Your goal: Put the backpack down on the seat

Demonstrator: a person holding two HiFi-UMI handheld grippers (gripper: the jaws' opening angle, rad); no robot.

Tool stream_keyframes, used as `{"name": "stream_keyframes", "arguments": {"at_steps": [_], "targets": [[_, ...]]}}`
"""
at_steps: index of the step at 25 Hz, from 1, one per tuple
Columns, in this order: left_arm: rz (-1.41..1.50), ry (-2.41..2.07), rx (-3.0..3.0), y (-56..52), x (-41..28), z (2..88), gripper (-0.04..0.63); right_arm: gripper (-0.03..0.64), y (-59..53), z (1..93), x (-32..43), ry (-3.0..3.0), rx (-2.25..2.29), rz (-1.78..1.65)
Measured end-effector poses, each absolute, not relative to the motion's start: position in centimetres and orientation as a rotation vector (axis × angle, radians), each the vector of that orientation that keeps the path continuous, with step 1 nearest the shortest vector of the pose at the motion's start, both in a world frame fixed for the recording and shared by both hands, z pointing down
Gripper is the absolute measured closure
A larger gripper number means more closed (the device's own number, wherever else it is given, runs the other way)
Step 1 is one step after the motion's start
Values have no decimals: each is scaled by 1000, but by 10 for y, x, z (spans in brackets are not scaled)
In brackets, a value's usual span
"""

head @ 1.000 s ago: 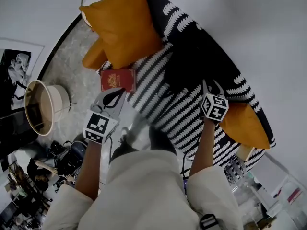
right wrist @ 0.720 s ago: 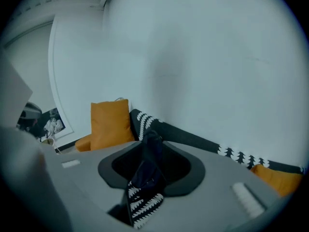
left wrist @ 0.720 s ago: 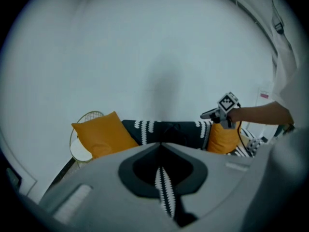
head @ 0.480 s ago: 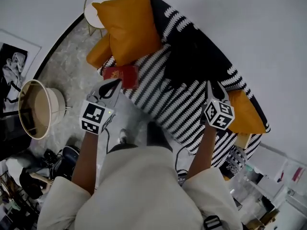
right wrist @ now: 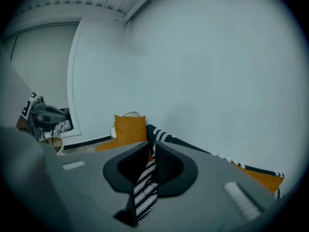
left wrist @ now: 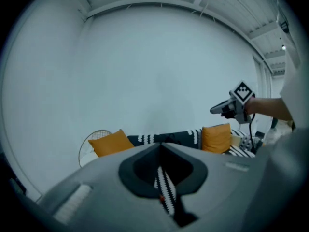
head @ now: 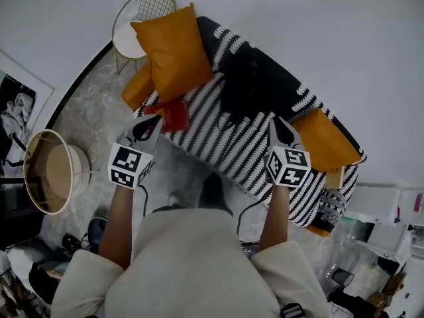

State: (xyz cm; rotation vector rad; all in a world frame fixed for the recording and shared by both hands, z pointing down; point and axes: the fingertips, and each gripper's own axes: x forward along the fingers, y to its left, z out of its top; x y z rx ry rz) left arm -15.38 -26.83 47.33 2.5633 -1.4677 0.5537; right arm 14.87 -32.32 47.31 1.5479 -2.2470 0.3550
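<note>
The black backpack [head: 246,88] lies on the seat of the black-and-white striped sofa [head: 212,134], against its dark backrest, and neither gripper touches it. My left gripper [head: 152,120] hangs over the sofa's front left corner with its fingertips together and nothing in them [left wrist: 160,144]. My right gripper [head: 277,120] is in front of the seat's right part, below the backpack. Its jaws are closing, with only a thin gap left and nothing between them [right wrist: 152,145].
Orange cushions lie at the sofa's left end [head: 173,48] and right end [head: 324,138]. A red book [head: 173,114] rests at the front left of the seat. A wire chair [head: 136,18] stands behind the left cushion and a round lampshade [head: 50,171] stands on the floor at left.
The right jaws have narrowed from wide apart to nearly together. Both grippers and the view have drawn back from the sofa. The backpack has stayed on the seat.
</note>
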Motion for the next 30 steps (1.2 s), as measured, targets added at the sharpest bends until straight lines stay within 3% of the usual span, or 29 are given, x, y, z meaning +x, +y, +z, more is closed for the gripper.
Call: {"name": "stream_keyframes", "arguments": {"at_steps": [15,30], "targets": [[420,-1379,2787,-167,-138,402,591,609,-154,371,118,-2342,1680,211],[329,-1361,2984,-99,-119,322,591,611,-62,289,86,-2504,1670,8]]}}
